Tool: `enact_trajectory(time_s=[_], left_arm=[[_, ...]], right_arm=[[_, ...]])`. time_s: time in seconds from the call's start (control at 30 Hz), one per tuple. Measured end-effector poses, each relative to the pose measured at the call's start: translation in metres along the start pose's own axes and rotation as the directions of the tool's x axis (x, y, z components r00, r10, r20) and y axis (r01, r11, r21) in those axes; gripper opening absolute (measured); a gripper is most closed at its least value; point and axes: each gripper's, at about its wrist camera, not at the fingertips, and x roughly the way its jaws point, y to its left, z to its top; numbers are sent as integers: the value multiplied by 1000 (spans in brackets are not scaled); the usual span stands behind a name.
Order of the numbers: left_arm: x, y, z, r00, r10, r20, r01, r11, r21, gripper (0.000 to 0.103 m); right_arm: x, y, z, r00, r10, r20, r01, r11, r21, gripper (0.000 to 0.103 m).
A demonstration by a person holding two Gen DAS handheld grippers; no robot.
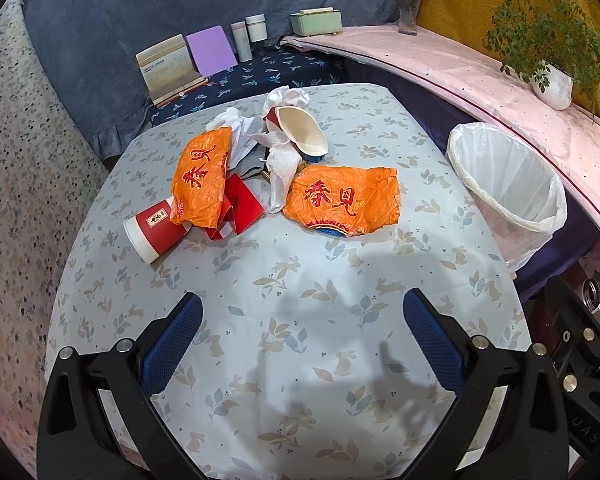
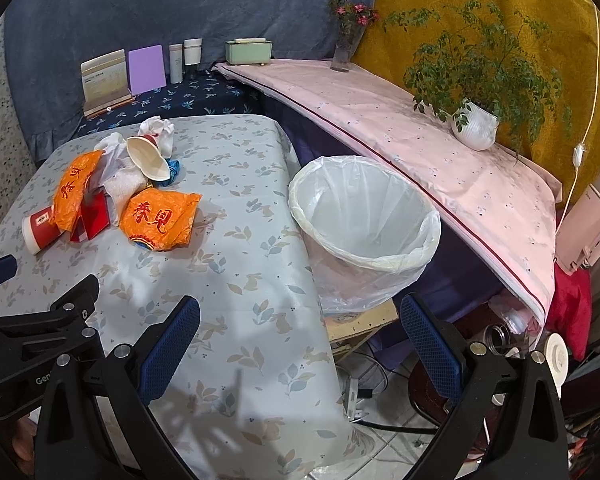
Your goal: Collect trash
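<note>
Trash sits in one cluster on the far half of the worktop [image 1: 300, 280] (pale cloth with a leaf and rabbit print). Two crumpled orange plastic wrappers with red characters: left orange wrapper [image 1: 200, 176] stands long axis roughly near-to-far, right orange wrapper [image 1: 342, 200] lies long axis left-right. A red paper cup with white inside [image 1: 156, 228] lies on its side, its mouth pointing to the near left, its base tucked under the left wrapper's near end. A folded red card packet [image 1: 240, 204] sits just beside the cup, between the two wrappers. Behind them are crumpled white tissues [image 1: 280, 172] and a squashed cream-lined paper cup [image 1: 304, 130], on its side with the mouth facing the camera. Something blue shows under that cup; cannot tell what it is.

White round waste bin lined with a clear plastic bag [image 2: 364, 216] stands off the worktop's right edge, tilted toward the camera. Nothing visible inside the liner.

Left tool [image 1: 302, 310]: fingers spread wide, nothing between them, hovering over bare cloth on the near side of the pile. Right tool [image 2: 300, 314]: likewise spread and gripping nothing, sitting over the worktop's right edge, near the bin.
</note>
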Motion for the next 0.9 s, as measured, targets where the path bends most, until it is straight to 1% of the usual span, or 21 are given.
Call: enact_trajectory(time_s=[0.4,0.9], left_arm=[[0,3,0,1000,9,0,-9,1000,-9,96],[1,6,0,1000,10,1,-10,1000,-10,96]], right_arm=[[1,-2,1,1000,3,-4,-3,1000,26,96],[0,-2,2,1000,0,-1,0,1000,23,96]])
